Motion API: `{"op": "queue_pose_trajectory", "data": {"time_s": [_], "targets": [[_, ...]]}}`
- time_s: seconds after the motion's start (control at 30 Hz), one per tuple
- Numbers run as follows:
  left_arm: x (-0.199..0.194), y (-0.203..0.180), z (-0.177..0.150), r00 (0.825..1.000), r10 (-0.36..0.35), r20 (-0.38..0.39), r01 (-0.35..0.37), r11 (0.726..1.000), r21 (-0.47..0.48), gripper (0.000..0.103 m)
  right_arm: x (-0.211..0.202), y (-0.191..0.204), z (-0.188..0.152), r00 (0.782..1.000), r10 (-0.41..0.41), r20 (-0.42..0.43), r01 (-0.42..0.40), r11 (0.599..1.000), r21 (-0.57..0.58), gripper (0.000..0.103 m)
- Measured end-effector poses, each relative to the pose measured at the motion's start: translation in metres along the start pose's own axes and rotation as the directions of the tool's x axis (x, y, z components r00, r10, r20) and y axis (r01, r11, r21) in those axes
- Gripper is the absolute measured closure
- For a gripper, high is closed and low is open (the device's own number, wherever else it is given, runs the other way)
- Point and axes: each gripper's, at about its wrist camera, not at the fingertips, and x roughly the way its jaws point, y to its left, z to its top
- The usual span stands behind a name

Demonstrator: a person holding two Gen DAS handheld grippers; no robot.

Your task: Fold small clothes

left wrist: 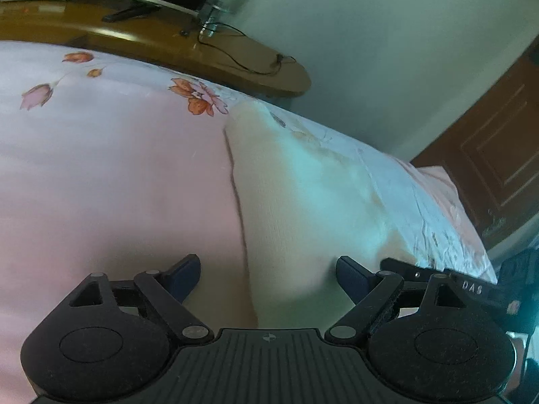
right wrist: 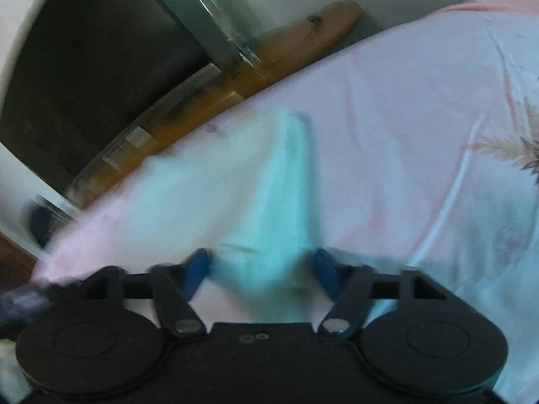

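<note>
Pink floral bedsheet (left wrist: 101, 168) bears pale garment (left wrist: 303, 202); wooden headboard (left wrist: 151, 40) behind. Left gripper (left wrist: 267, 277) released; right gripper (right wrist: 261, 269) unclenched, garment between jaws.

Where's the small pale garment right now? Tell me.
Left wrist view: the pale garment lies on the pink floral bedsheet, right of centre, ahead of the open left hand-held gripper.

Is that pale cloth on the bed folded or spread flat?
Not flat: the pale cloth lies bunched on the bedsheet, with a raised ridge; a neat fold cannot be told.

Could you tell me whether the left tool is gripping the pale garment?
No, the left tool stands wide open above the pale garment, its pads clear of the cloth.
</note>
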Motion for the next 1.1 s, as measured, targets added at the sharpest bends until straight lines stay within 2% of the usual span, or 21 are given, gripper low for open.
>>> {"op": "queue_pose_trajectory", "data": {"time_s": [0.1, 0.2, 0.23, 0.27, 0.33, 0.37, 0.43, 0.5, 0.53, 0.6, 0.73, 0.83, 0.9, 0.93, 1.0, 1.1], "targets": [[0.003, 0.001, 0.001, 1.000, -0.008, -0.010, 0.008, 1.000, 0.001, 0.016, -0.001, 0.001, -0.002, 1.000, -0.010, 0.006, 0.010, 1.000, 0.008, 0.047], [0.007, -0.003, 0.006, 0.998, -0.032, -0.045, 0.033, 0.999, 0.030, 0.018, 0.001, -0.008, 0.004, 0.999, 0.047, -0.004, -0.047, 0.997, 0.060, 0.042], [0.011, -0.003, 0.009, 0.995, -0.071, -0.067, 0.072, 0.997, 0.015, 0.037, 0.002, -0.010, 0.008, 0.997, 0.077, -0.020, -0.075, 0.994, 0.077, 0.040], [0.013, 0.001, 0.009, 0.985, -0.137, -0.103, 0.135, 0.991, -0.023, 0.043, 0.002, -0.014, 0.010, 0.993, 0.109, -0.041, -0.105, 0.990, 0.092, 0.040], [0.017, 0.011, 0.011, 0.967, -0.207, -0.151, 0.199, 0.978, -0.067, 0.043, -0.001, -0.021, 0.012, 0.979, 0.184, -0.091, -0.174, 0.979, 0.111, 0.040], [0.018, 0.016, 0.010, 0.961, -0.231, -0.149, 0.221, 0.972, -0.082, 0.043, -0.001, -0.025, 0.011, 0.971, 0.213, -0.112, -0.201, 0.973, 0.110, 0.040], [0.025, 0.036, 0.013, 0.939, -0.317, -0.135, 0.285, 0.935, -0.209, 0.043, -0.002, -0.032, 0.010, 0.959, 0.259, -0.114, -0.244, 0.962, 0.126, 0.040], [0.032, 0.051, 0.014, 0.920, -0.375, -0.116, 0.331, 0.900, -0.285, 0.047, 0.002, -0.046, 0.011, 0.946, 0.311, -0.089, -0.288, 0.935, 0.206, 0.040], [0.034, 0.053, 0.015, 0.918, -0.378, -0.118, 0.331, 0.897, -0.293, 0.049, 0.004, -0.050, 0.012, 0.941, 0.330, -0.074, -0.305, 0.923, 0.236, 0.040], [0.036, 0.048, 0.015, 0.920, -0.371, -0.127, 0.327, 0.904, -0.276, 0.049, 0.010, -0.051, 0.015, 0.937, 0.345, -0.055, -0.321, 0.913, 0.252, 0.040], [0.036, 0.035, 0.017, 0.933, -0.332, -0.143, 0.293, 0.926, -0.236, 0.049, 0.012, -0.033, 0.016, 0.942, 0.326, -0.074, -0.310, 0.935, 0.172, 0.035], [0.039, 0.026, 0.018, 0.946, -0.299, -0.124, 0.271, 0.941, -0.205, 0.049, 0.010, -0.033, 0.019, 0.958, 0.270, -0.098, -0.258, 0.958, 0.125, 0.055], [0.044, 0.014, 0.021, 0.961, -0.254, -0.105, 0.232, 0.955, -0.186, 0.049, 0.013, -0.031, 0.020, 0.963, 0.256, -0.089, -0.244, 0.961, 0.127, 0.058], [0.044, 0.005, 0.022, 0.970, -0.221, -0.102, 0.206, 0.968, -0.141, 0.052, 0.015, -0.025, 0.021, 0.969, 0.234, -0.084, -0.223, 0.968, 0.118, 0.058], [0.043, -0.020, 0.021, 0.988, -0.116, -0.100, 0.117, 0.993, 0.004, 0.057, 0.016, -0.003, 0.019, 0.985, 0.153, -0.078, -0.152, 0.988, 0.020, 0.058], [0.038, -0.051, 0.017, 0.998, 0.005, -0.065, 0.005, 0.987, 0.162, 0.062, 0.012, 0.023, 0.013, 0.998, 0.041, -0.051, -0.047, 0.993, -0.113, 0.063]]}}
